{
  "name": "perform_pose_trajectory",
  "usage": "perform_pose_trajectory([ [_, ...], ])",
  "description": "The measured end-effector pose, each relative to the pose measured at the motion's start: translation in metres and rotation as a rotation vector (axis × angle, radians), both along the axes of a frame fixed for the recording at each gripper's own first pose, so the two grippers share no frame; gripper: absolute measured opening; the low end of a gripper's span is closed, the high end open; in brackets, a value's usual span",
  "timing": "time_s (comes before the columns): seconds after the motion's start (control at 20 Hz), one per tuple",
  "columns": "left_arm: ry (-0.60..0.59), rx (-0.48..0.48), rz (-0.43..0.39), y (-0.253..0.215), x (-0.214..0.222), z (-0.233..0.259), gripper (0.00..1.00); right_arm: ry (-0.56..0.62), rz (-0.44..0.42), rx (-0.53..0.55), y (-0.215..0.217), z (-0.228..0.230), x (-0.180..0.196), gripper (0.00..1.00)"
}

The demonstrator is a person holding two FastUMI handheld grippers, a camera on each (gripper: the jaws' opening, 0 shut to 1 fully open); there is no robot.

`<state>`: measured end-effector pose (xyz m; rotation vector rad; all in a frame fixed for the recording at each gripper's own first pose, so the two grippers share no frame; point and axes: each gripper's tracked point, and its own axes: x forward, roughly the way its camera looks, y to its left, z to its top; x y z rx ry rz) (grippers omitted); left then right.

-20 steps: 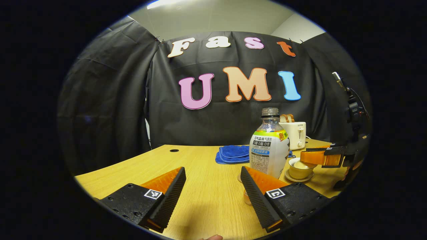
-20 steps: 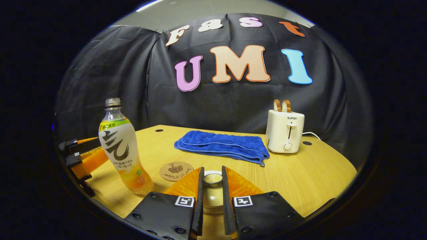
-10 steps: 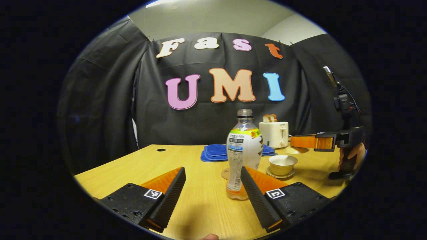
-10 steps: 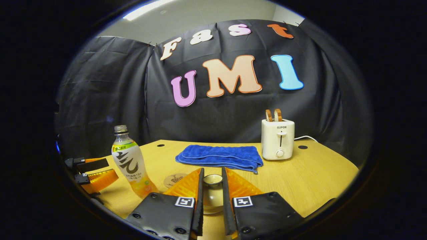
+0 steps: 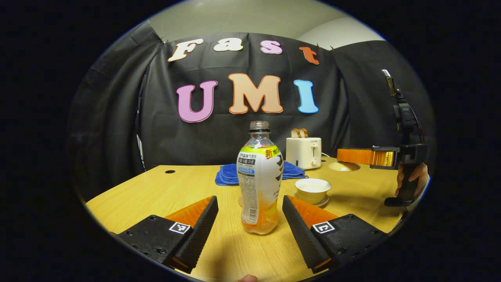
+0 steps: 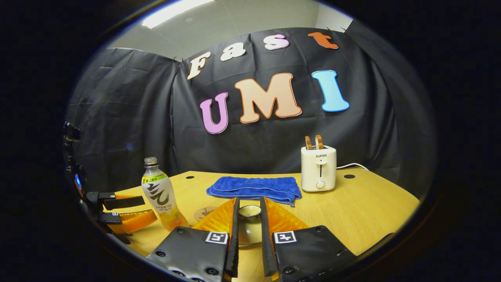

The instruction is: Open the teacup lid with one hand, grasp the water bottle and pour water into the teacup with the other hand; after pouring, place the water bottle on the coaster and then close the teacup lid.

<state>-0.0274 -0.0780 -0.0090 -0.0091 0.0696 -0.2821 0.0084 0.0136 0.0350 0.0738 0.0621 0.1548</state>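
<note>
**Lid lifted, bottle standing between spread fingers**

While the water bottle [image 5: 259,178] stands upright and uncapped on the wooden table [image 5: 184,188], a little orange-tinted liquid sits at its base. Seen from the left gripper view, the left gripper [image 5: 250,219] has its fingers spread wide to either side of the bottle, neither one touching it. Just behind the bottle's foot a sliver of the coaster [image 5: 240,201] shows. To the right, the teacup [image 5: 312,190] sits open on its saucer [image 5: 321,202]; whether it holds anything cannot be told. Behind lie a folded blue towel [image 5: 227,174] and a white toaster [image 5: 303,152] with bread in its slots. Farther right, the right gripper [image 5: 354,156] hangs above the table, held by a hand [image 5: 415,178], with the teacup lid [image 5: 343,166] beneath its fingers.

From the right gripper view, the bottle stands at left beside the left gripper, then the coaster. The right gripper's fingers are drawn close together, clamped on the lid's knob.
</note>
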Motion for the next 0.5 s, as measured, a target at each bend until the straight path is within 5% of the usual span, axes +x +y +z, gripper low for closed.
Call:
perform_pose_trajectory([
  [0.5,0.045,0.010,-0.014,-0.014,0.029,-0.008,0.96,-0.059,-0.003,-0.006,-0.017,0.026,-0.017,0.28],
])
